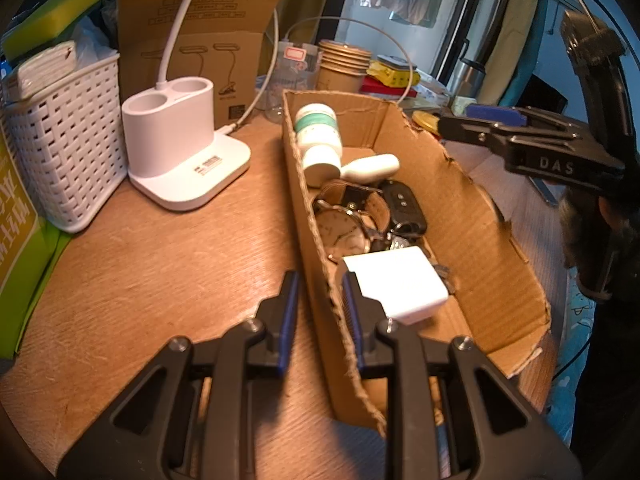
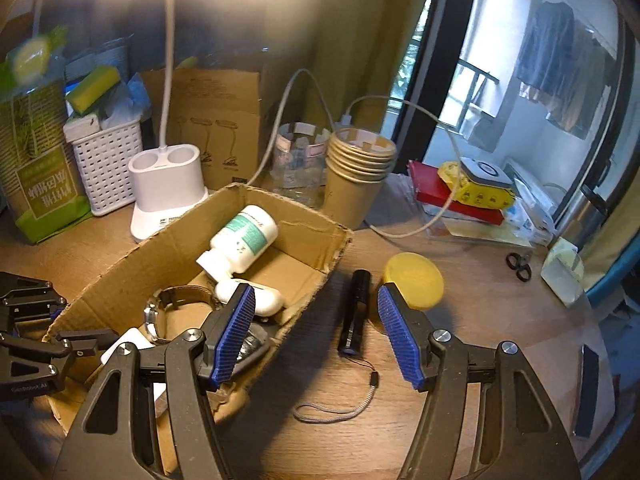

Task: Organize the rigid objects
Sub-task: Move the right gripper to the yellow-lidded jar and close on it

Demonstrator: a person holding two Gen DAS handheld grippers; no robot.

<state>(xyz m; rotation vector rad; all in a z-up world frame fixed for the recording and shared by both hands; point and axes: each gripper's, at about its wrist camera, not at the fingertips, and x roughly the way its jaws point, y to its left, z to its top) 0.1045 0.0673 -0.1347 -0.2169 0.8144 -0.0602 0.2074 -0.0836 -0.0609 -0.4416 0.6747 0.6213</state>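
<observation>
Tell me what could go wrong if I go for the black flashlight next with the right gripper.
The flashlight lies close beside the cardboard box; the open right gripper straddles that wall, so one finger may snag it.
The wrist strap trails loose and could catch on a finger.
The left gripper is shut on the box's side wall; a bump could tear the ragged cardboard.

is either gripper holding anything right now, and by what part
The left gripper is shut on the cardboard box, pinching its near side wall at the rim. The right gripper is open and holds nothing, above the black flashlight.
</observation>
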